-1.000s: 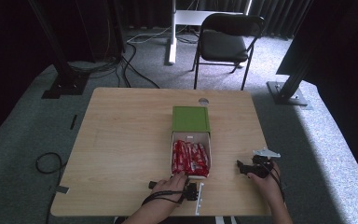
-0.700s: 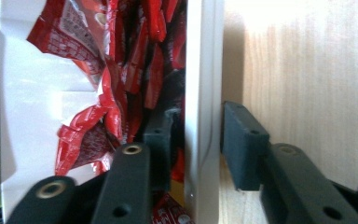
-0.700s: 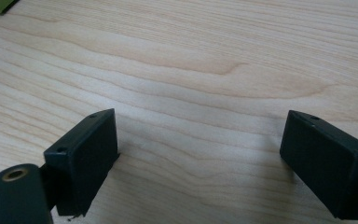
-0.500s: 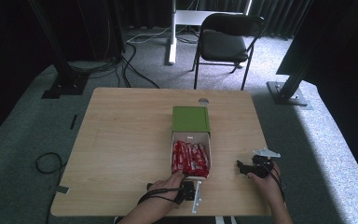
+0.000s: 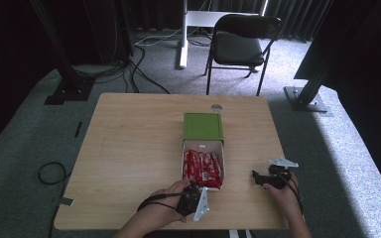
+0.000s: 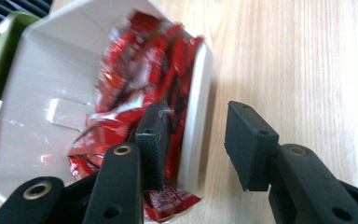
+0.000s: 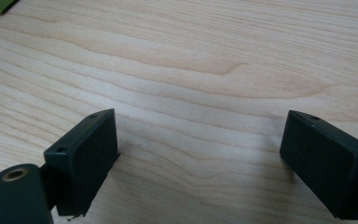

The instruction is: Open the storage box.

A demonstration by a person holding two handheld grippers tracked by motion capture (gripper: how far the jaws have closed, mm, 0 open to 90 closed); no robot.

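one table (image 5: 129, 148), and on it one white box (image 5: 202, 146) with one green lid (image 5: 203, 127). the red packets (image 5: 203, 167) inside overlap too much to count. two grippers, left (image 5: 194, 187) and right (image 5: 256, 178). one chair (image 5: 240, 47) beyond the table's far edge.

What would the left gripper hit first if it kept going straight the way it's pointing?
Probably the white box: the left gripper straddles its side wall, one jaw already over the red packets. Depth is unclear.

**No legible text**

White and dark print visible on the red wrappers (image 6: 135, 65) in the white box (image 6: 32, 107), too blurred to read. Nothing readable on the green lid (image 5: 203, 127) or on the desk (image 5: 129, 148).
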